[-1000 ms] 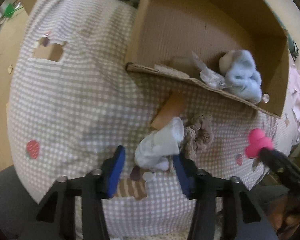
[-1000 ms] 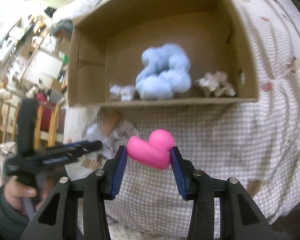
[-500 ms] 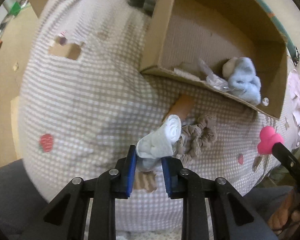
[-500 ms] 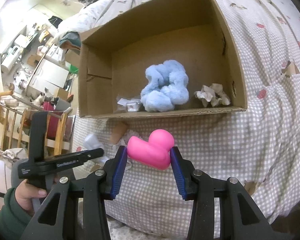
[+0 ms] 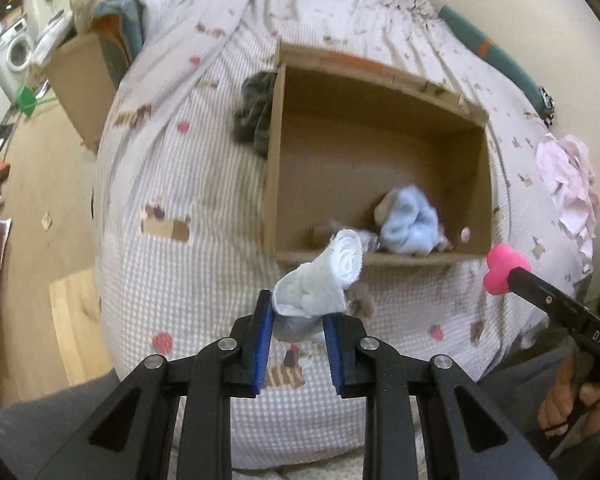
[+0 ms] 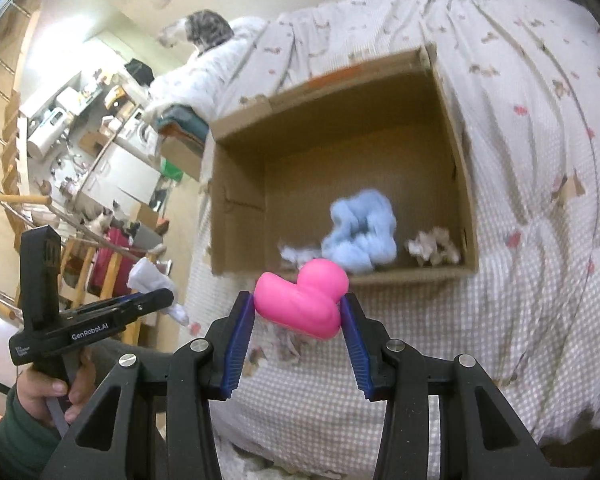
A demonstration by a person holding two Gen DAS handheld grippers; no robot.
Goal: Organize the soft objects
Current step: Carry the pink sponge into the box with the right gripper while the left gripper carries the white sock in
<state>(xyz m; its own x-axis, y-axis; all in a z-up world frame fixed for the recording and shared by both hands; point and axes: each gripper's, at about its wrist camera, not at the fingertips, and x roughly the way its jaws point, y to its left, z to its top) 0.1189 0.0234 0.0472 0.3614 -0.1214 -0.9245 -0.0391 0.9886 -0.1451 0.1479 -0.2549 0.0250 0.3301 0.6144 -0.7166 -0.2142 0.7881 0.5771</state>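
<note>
My left gripper (image 5: 298,322) is shut on a rolled white sock (image 5: 324,276) and holds it above the bed, in front of the open cardboard box (image 5: 270,184). My right gripper (image 6: 298,320) is shut on a pink squishy duck (image 6: 302,300), also raised before the box (image 6: 466,200). The duck shows at the right of the left wrist view (image 5: 502,272); the sock shows at the left of the right wrist view (image 6: 150,280). A fluffy light blue cloth (image 6: 360,236) and crumpled beige bits (image 6: 432,246) lie inside the box.
The box stands on a checked bedspread (image 5: 172,272). A dark green cloth (image 5: 254,112) lies by its far left corner, pink cloth (image 5: 568,188) at the right. A second cardboard box (image 5: 84,84) and wooden floor (image 5: 28,200) are left of the bed.
My left gripper shut on the white sock and lifted it off the bed, away from the brown scrunchie. Both grippers rose and drew back; the right keeps holding the duck.
</note>
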